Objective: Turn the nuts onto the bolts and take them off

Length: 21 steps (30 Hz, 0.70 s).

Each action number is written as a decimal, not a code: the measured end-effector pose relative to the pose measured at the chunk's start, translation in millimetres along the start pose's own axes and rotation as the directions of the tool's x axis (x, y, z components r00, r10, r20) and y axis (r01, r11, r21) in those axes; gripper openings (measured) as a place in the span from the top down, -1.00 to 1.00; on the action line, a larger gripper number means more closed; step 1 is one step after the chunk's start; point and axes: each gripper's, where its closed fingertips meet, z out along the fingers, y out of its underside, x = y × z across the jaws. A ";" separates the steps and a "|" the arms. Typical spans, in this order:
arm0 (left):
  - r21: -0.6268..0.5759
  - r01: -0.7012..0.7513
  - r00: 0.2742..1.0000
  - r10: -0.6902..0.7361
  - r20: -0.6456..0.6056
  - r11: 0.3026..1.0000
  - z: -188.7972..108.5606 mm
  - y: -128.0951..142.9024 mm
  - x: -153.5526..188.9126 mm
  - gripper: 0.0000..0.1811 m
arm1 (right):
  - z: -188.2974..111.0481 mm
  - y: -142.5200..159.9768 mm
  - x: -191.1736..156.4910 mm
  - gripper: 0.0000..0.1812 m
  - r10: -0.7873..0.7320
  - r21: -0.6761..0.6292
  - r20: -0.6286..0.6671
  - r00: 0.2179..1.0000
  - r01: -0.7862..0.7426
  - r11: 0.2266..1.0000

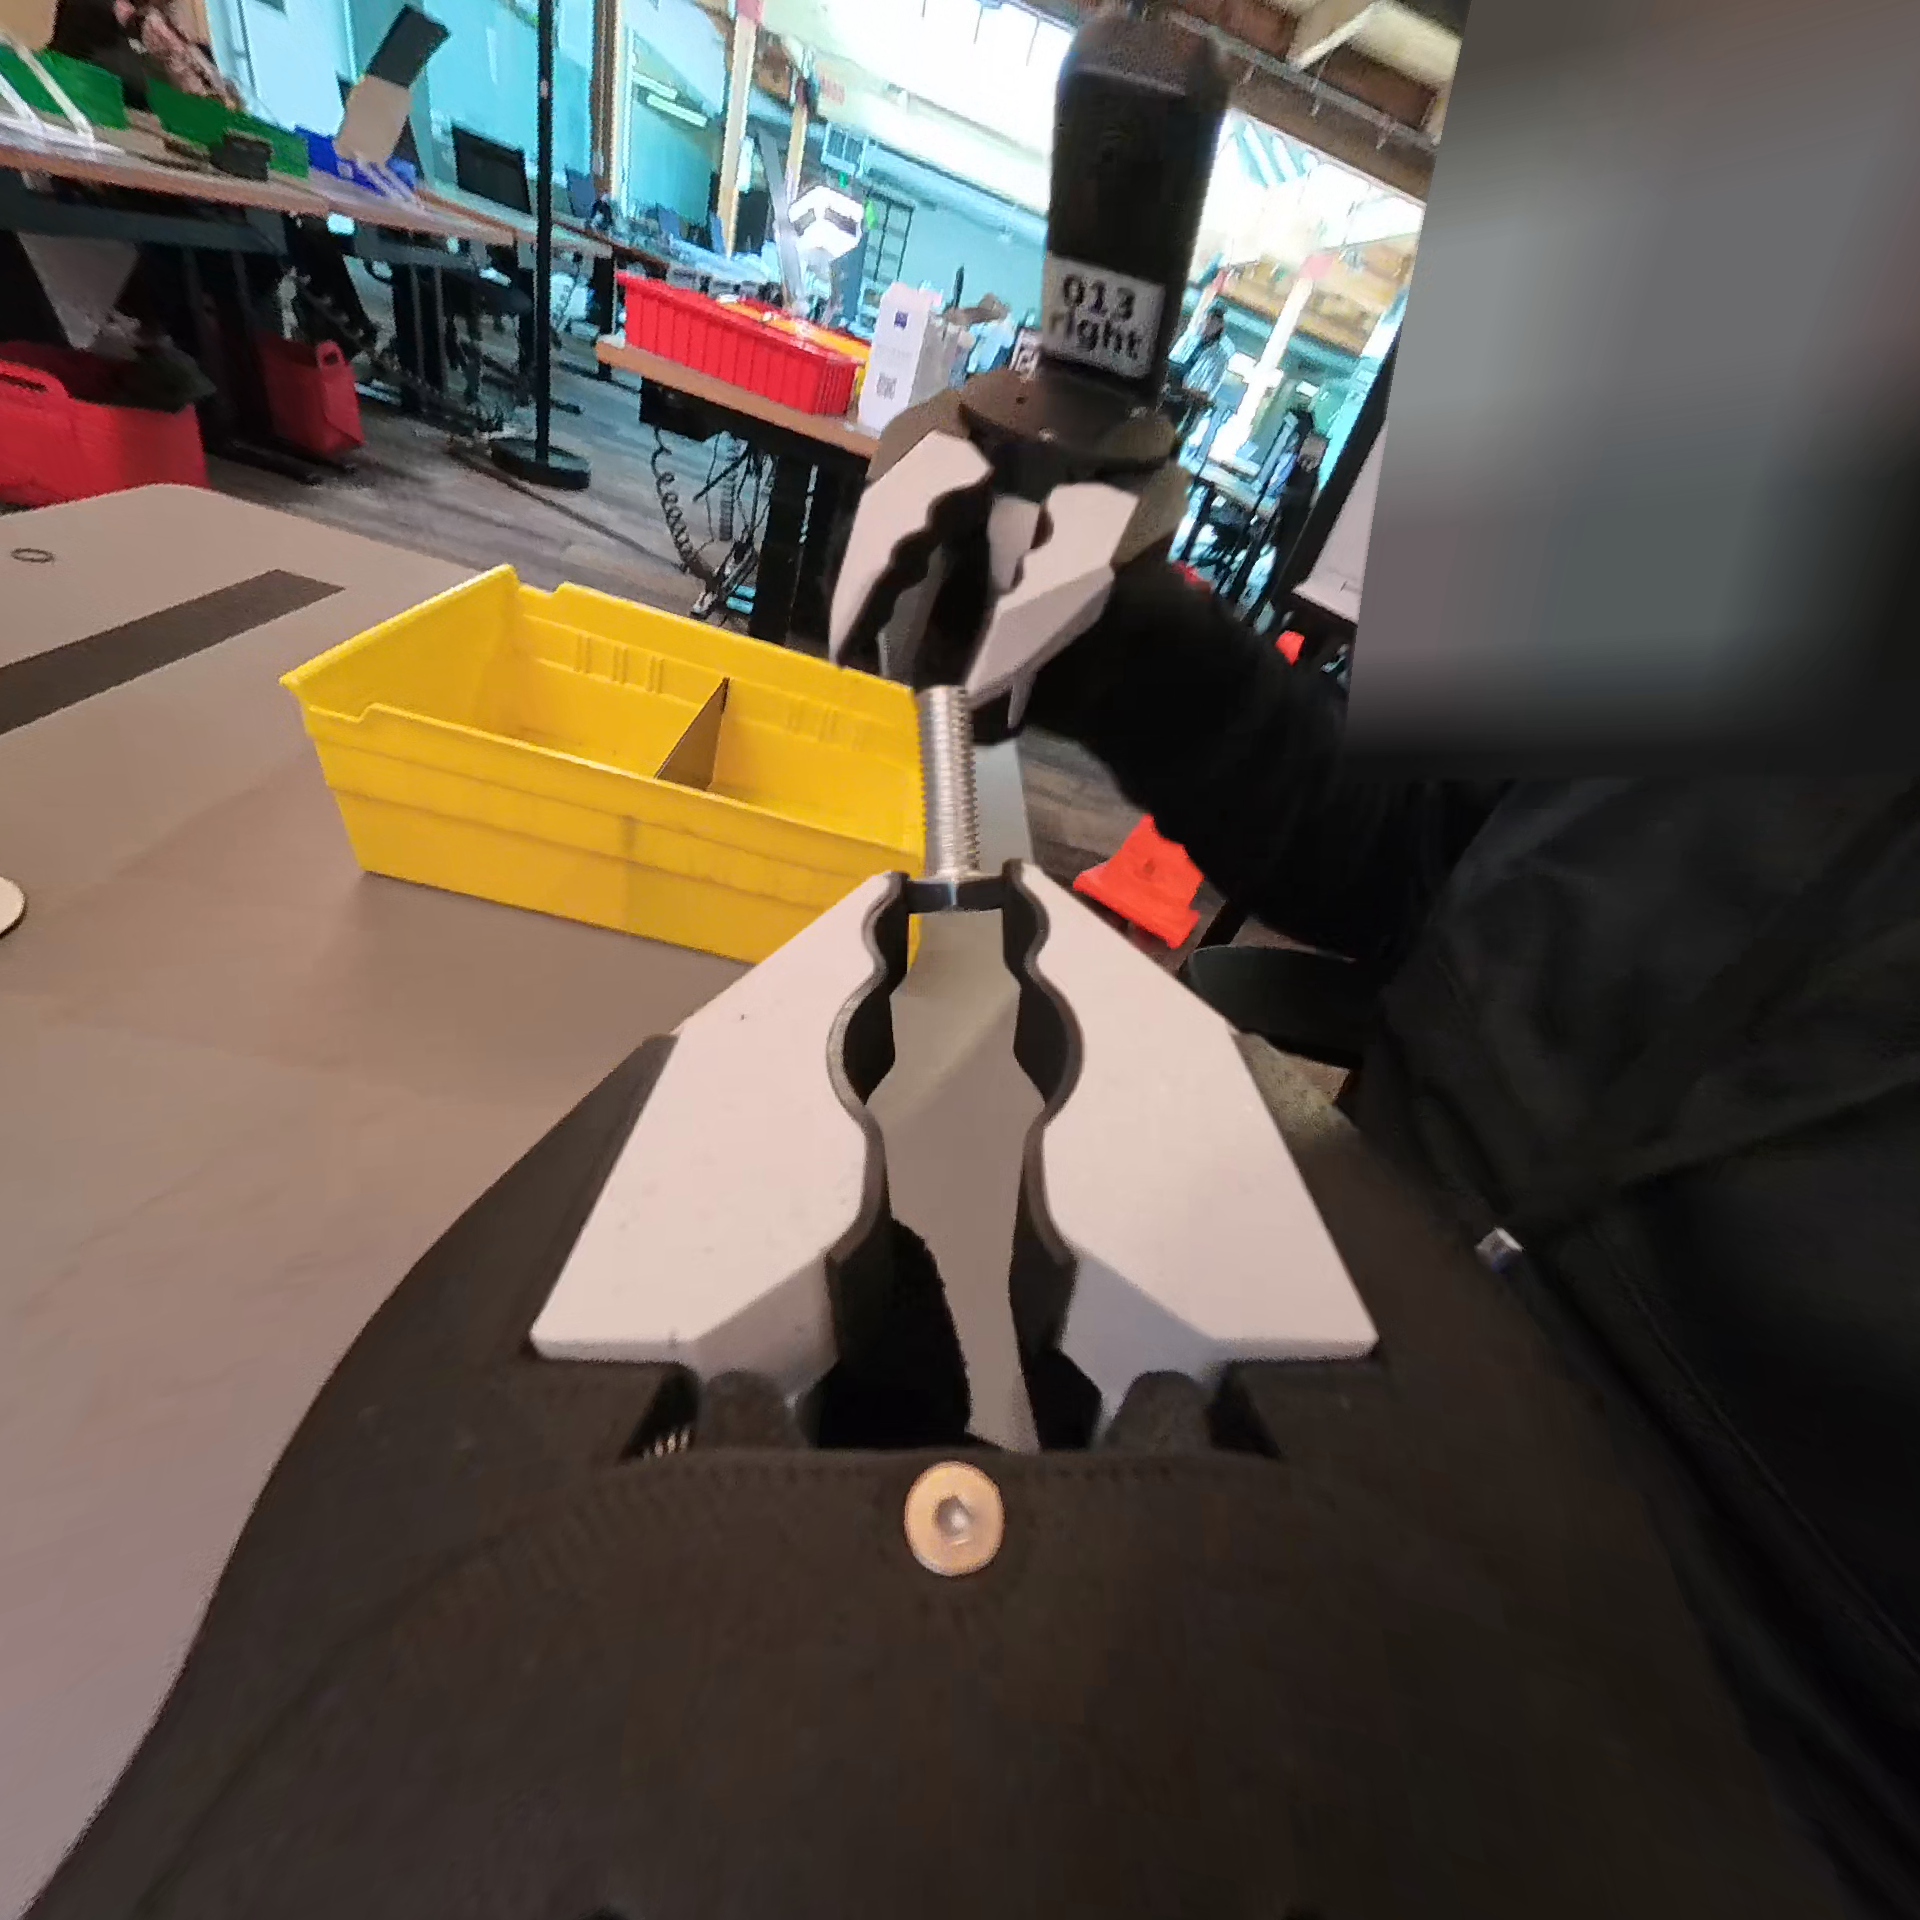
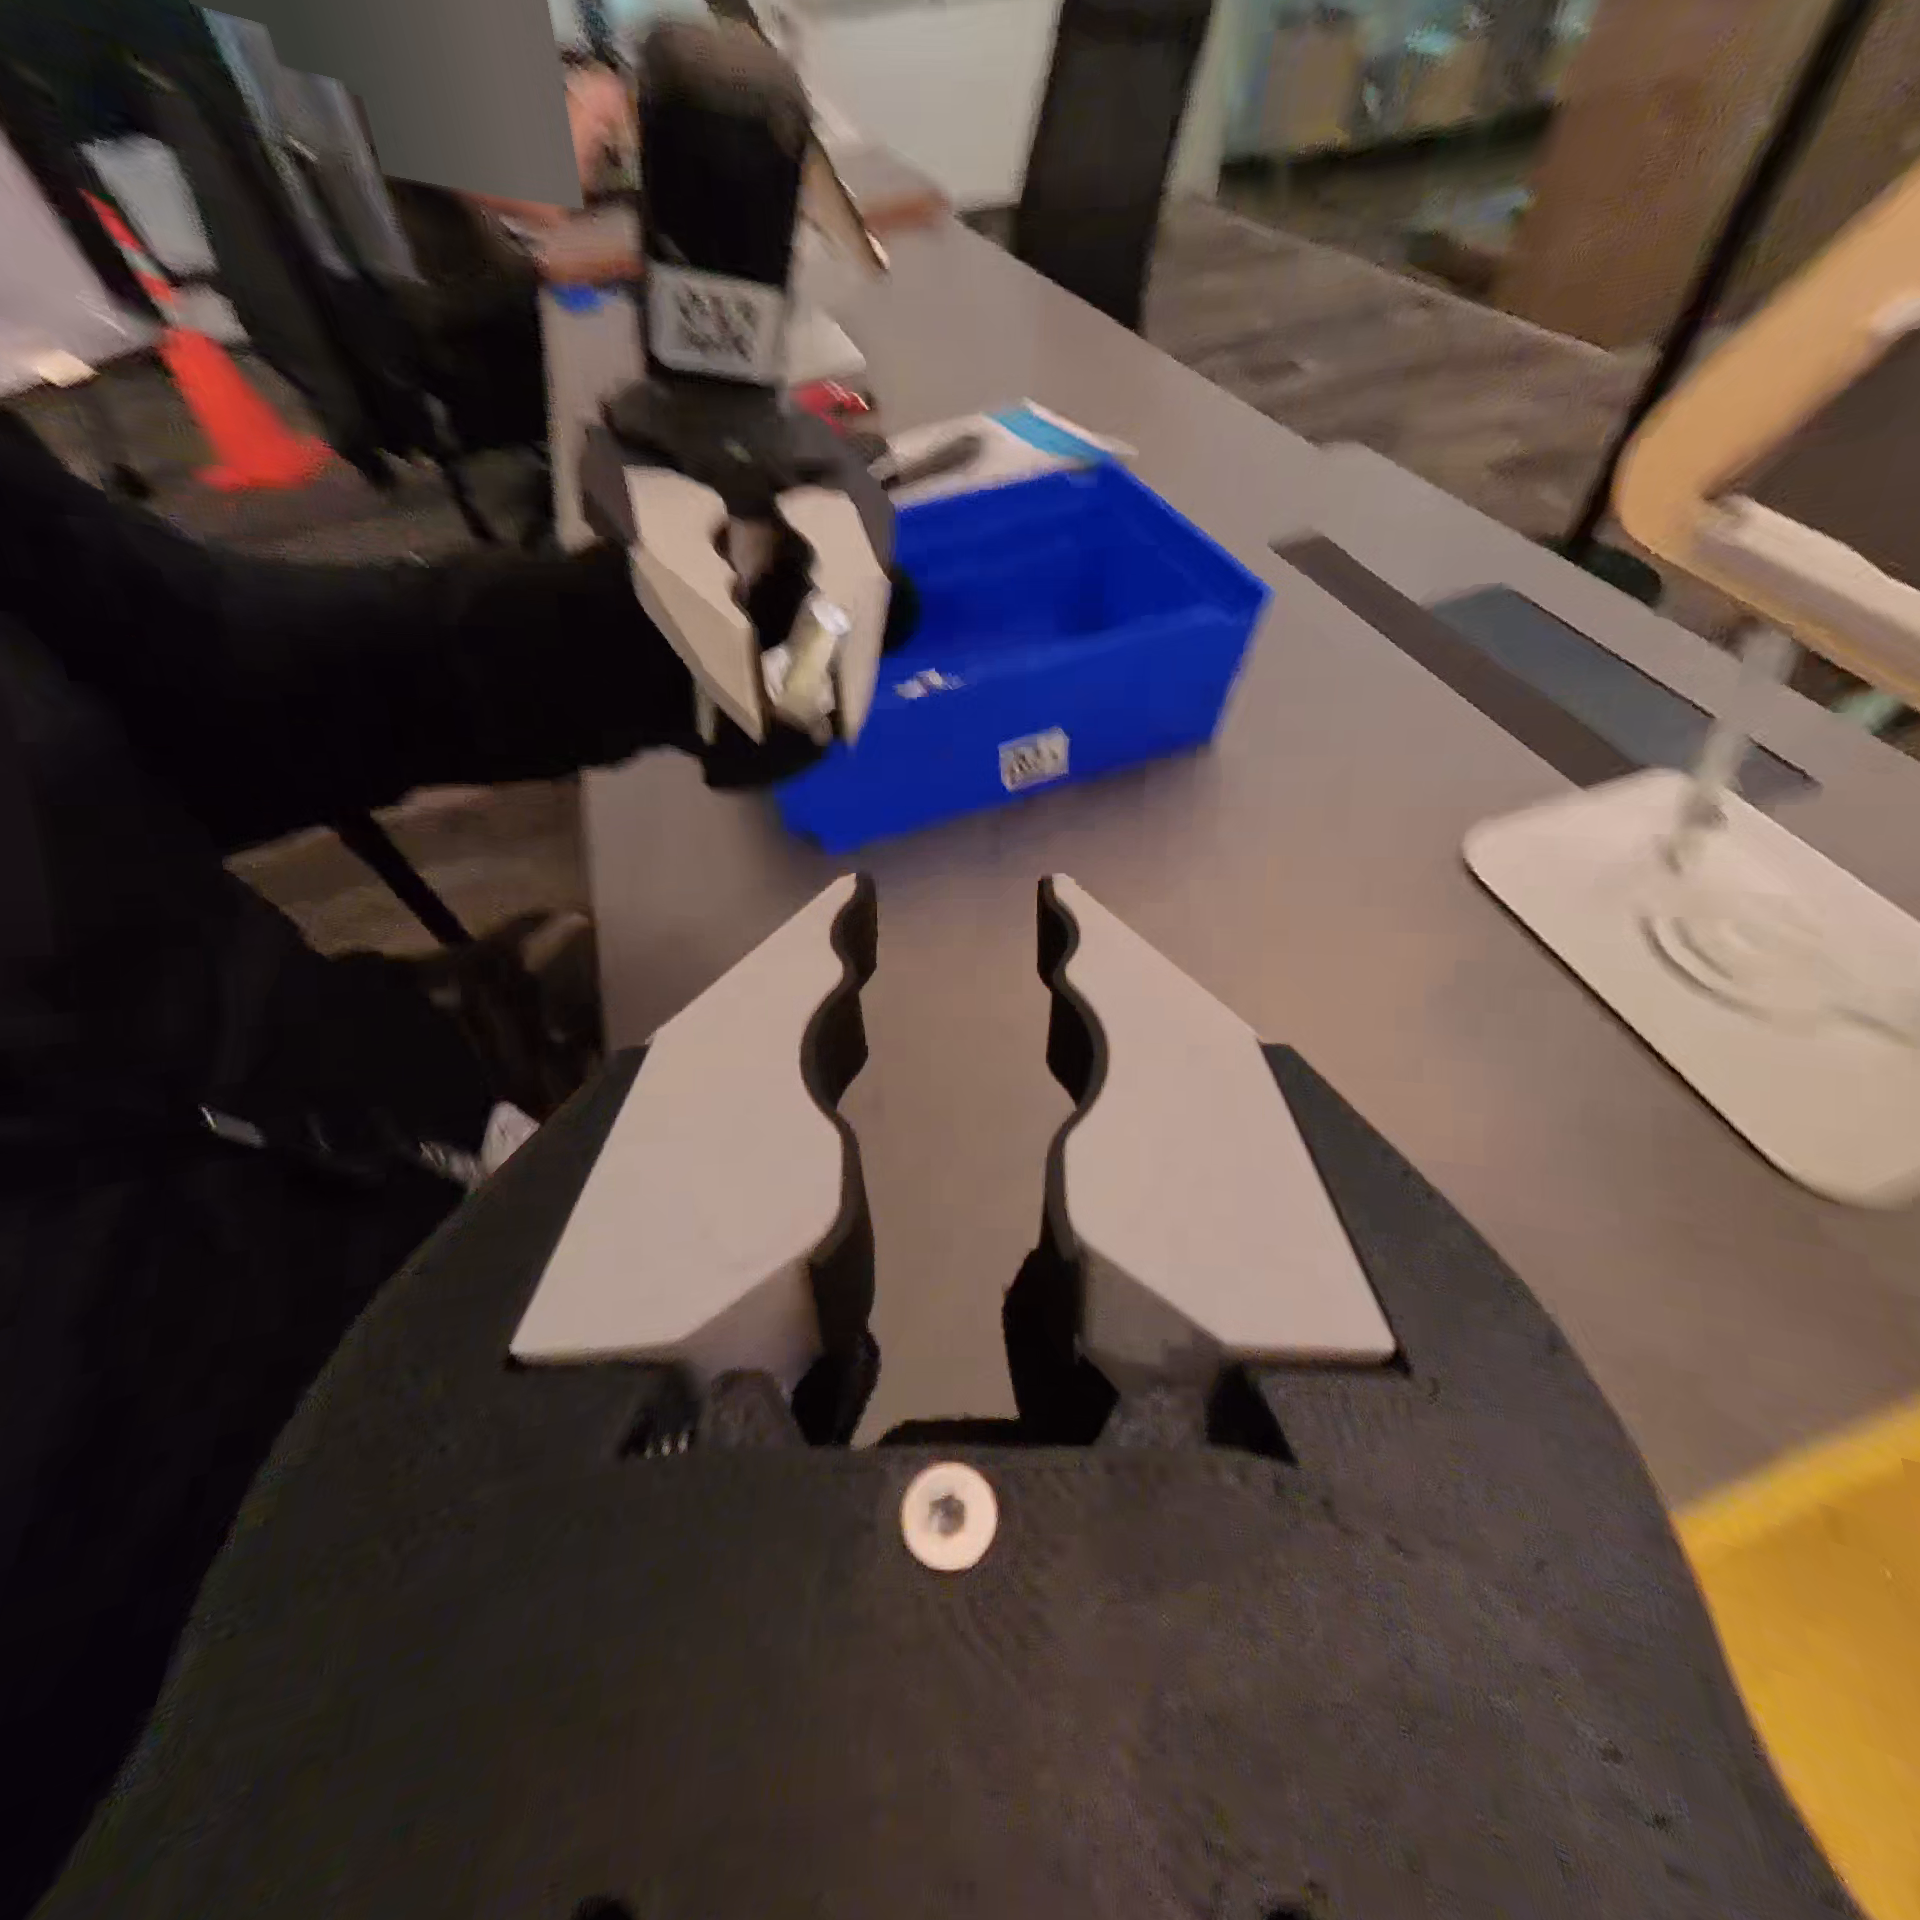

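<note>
- The left gripper (image 1: 954, 891) is clamped on the bolt (image 1: 948, 774) by its head, right at the fingertips; the threaded shank stands up and away from the jaws.
- The right gripper (image 2: 951, 883) has its jaws apart with nothing between them. In the left wrist view it hangs above the bolt, tips pointing down at the top of the shank and just about touching it.
- No nut shows on the visible threads. Whether one sits at the very top, behind the right gripper's tips, cannot be told.
- In the right wrist view the left gripper is blurred; something pale and metallic sits between its fingers, presumably the same bolt.
- The yellow bin (image 1: 582, 769) stands on the table (image 1: 260, 1091) just behind the bolt; what lies in its two compartments is hidden by the wall.
- The blue bin (image 2: 1049, 665) sits near the table's left edge, beyond the left gripper; its inside looks dark and cannot be read.
- A white stand base (image 2: 1704, 966) rests toward the table's right side.
- Risks, as I judge them: the hold is only on the thin head at the tips, so a sideways push from the right gripper could tilt or pop the bolt free.
- The bolt is held close to the table's edge, so anything dropped may land on the floor.
</note>
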 end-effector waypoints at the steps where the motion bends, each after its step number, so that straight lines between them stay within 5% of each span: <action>1: 0.014 0.005 1.000 -0.005 -0.008 1.000 0.3 -1.7 1.8 0.82 | 11.9 -8.3 -8.4 0.68 -0.002 0.040 0.039 0.999 0.001 0.999; 8: 0.020 0.010 0.999 -0.010 -0.032 1.000 4.6 0.1 7.2 0.83 | 61.2 -28.7 -42.2 0.71 0.064 0.158 0.264 0.962 -0.109 0.981; 10: 0.017 0.012 0.999 -0.011 -0.042 1.000 5.0 1.8 8.2 0.83 | 64.2 -31.5 -46.6 0.89 0.083 0.177 0.303 0.949 -0.142 0.974; 15: 0.033 -0.044 0.999 0.045 -0.029 0.998 7.8 -2.7 13.2 0.83 | 59.3 -38.2 -51.6 0.92 0.120 0.205 0.365 0.923 -0.206 0.957; 18: 0.014 -0.069 0.997 0.069 0.020 0.998 7.3 -4.5 8.4 0.82 | 43.4 -41.1 -33.4 0.92 0.106 0.201 0.301 0.948 -0.172 0.964; 21: 0.022 -0.102 0.993 0.100 0.057 0.995 -3.6 -10.6 2.4 0.98 | 8.9 -25.2 30.7 0.92 0.120 0.081 0.058 0.991 -0.125 0.989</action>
